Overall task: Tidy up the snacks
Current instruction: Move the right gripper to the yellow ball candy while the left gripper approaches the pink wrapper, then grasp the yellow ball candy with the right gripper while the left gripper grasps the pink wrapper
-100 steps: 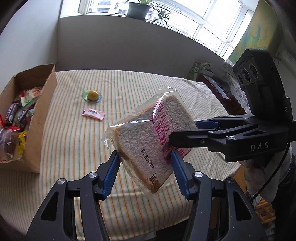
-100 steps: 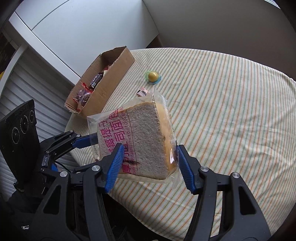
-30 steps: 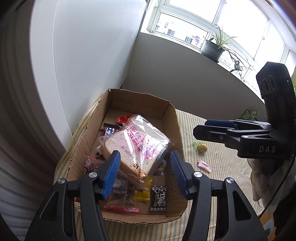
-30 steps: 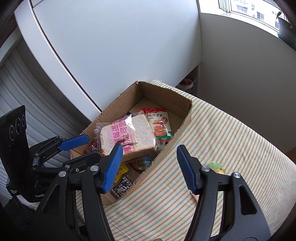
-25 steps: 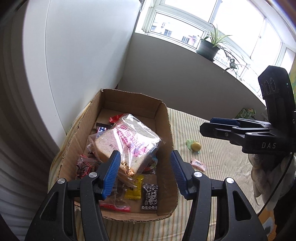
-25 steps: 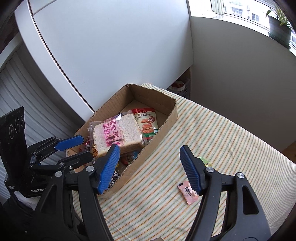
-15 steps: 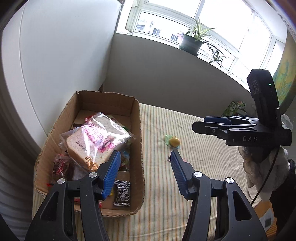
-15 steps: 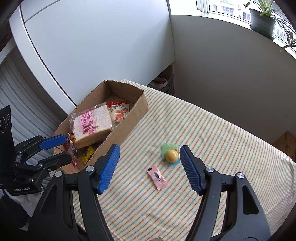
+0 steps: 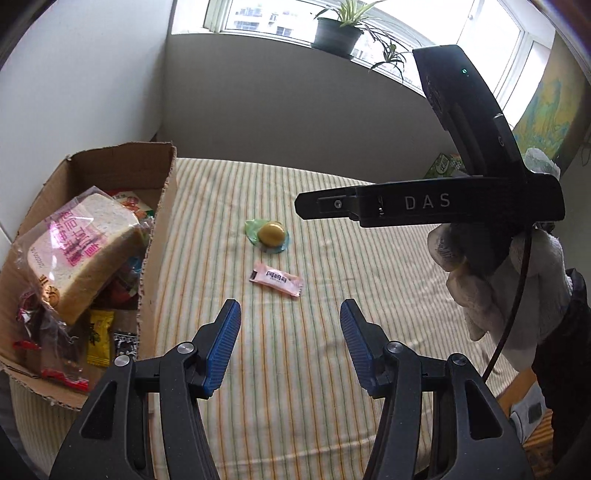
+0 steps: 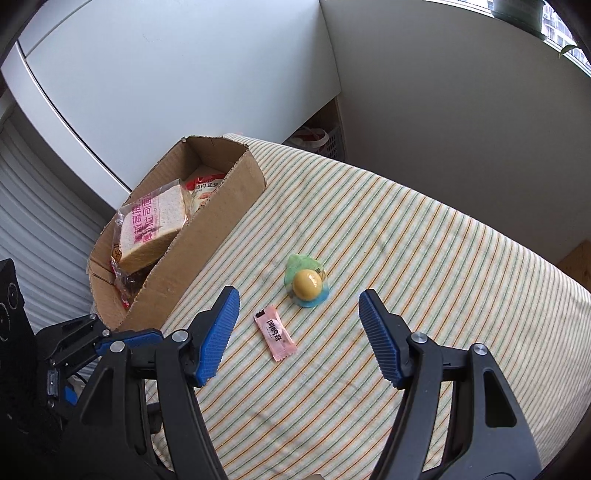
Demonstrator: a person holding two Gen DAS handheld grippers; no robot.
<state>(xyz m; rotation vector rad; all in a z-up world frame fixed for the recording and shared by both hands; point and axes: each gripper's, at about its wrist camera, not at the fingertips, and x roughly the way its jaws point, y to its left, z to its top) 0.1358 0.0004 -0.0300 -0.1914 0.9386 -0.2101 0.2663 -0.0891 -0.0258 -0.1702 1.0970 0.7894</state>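
A bagged slice of bread (image 9: 79,242) (image 10: 153,229) lies on top of several snack packets inside the cardboard box (image 9: 162,206) (image 10: 229,195) at the table's left. On the striped cloth a pink candy packet (image 9: 277,277) (image 10: 275,332) and a yellow jelly cup on a green lid (image 9: 271,234) (image 10: 306,284) lie loose. My left gripper (image 9: 290,332) hovers open just short of the pink packet, nothing between its fingers. My right gripper (image 10: 299,321) hangs open above both loose sweets, also empty; its black body (image 9: 428,203) shows in the left wrist view.
The striped table (image 9: 332,387) (image 10: 424,258) ends near a grey wall under a window with a potted plant (image 9: 338,31). A gloved hand (image 9: 491,280) holds the right gripper. A green carton (image 9: 443,166) stands at the table's far right edge.
The bread was carried over and left in the box. Both grippers have swung right, away from the box, and now sit over the pink packet and jelly cup.
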